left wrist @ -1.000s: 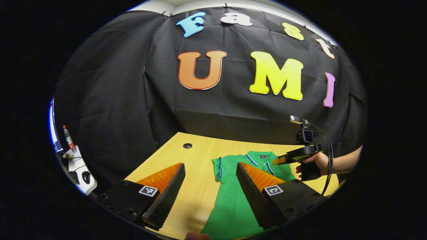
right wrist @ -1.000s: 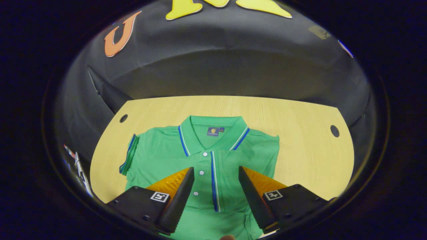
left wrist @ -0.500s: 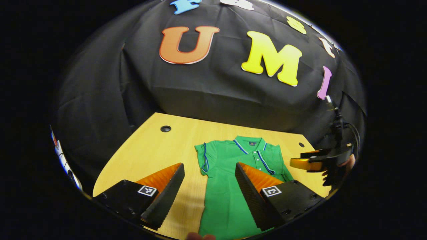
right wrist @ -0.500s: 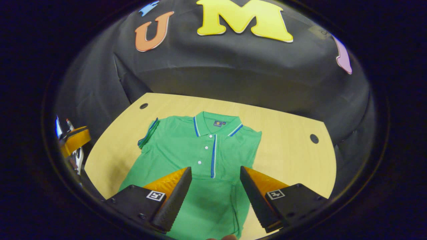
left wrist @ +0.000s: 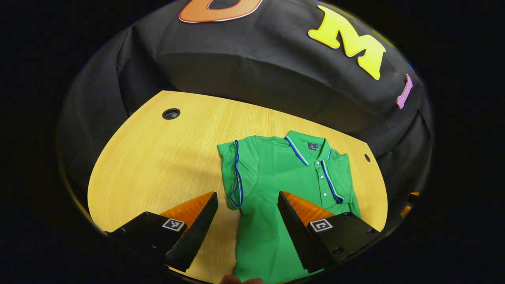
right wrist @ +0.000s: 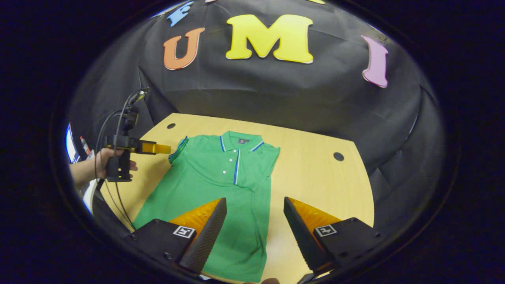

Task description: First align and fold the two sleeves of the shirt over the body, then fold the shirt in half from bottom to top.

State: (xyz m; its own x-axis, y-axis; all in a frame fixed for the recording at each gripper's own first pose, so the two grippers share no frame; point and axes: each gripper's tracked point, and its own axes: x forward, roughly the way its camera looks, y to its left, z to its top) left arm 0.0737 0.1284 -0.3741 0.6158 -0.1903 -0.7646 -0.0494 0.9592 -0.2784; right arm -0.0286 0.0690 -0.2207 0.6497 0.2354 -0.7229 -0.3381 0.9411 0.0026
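Note:
A green polo shirt (left wrist: pixel 284 181) with blue trim lies flat on the wooden table (left wrist: pixel 158 157), collar at the far end. Its blue-edged left sleeve (left wrist: pixel 233 177) lies along the left side, just ahead of my left gripper (left wrist: pixel 247 197), which hovers open above it. In the right gripper view the shirt (right wrist: pixel 221 181) has a straight right edge, with that sleeve seemingly folded in. My right gripper (right wrist: pixel 254 203) is open above the shirt's lower right part. The left gripper (right wrist: pixel 157 148), held by a hand (right wrist: pixel 100 163), hangs beside the left sleeve (right wrist: pixel 178 145).
The table has a cable hole at the far left (left wrist: pixel 171 114) and another at the far right (right wrist: pixel 338 156). Black cloth walls close in behind and at the sides. Bare wood lies left of the shirt (left wrist: pixel 165 173) and right of it (right wrist: pixel 315 181).
My left gripper has tilted down and moved closer over the left sleeve. My right gripper has drawn back from the shirt's chest toward its lower right. Both stay open.

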